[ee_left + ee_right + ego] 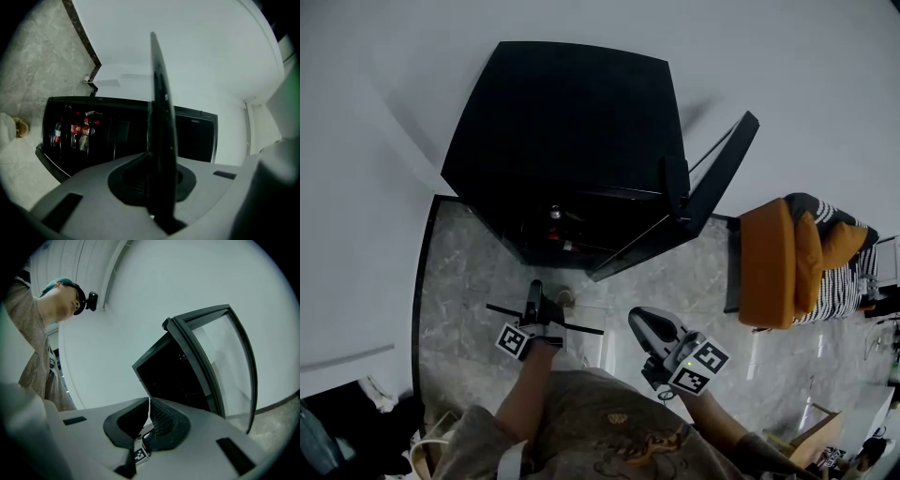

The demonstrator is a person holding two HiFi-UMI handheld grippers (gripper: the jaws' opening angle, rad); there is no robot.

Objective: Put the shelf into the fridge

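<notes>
The black fridge point(572, 141) stands against the white wall with its glass door point(703, 202) swung open to the right. In the left gripper view the fridge point(187, 136) shows bottles and cans point(75, 131) inside. My left gripper point(535, 298) is shut on the shelf point(581, 327), a thin dark panel held in front of the open fridge. That shelf point(161, 122) runs edge-on up from the jaws point(157, 180). My right gripper point(641, 321) hangs to the right, shut with nothing in it point(149, 404), facing the fridge door point(220, 362).
An orange armchair point(773, 267) with a striped cushion stands right of the door. A slipper point(565, 297) lies on the marble floor before the fridge. A cardboard box point(816, 431) sits at the lower right. A dark floor border point(420, 281) runs along the left wall.
</notes>
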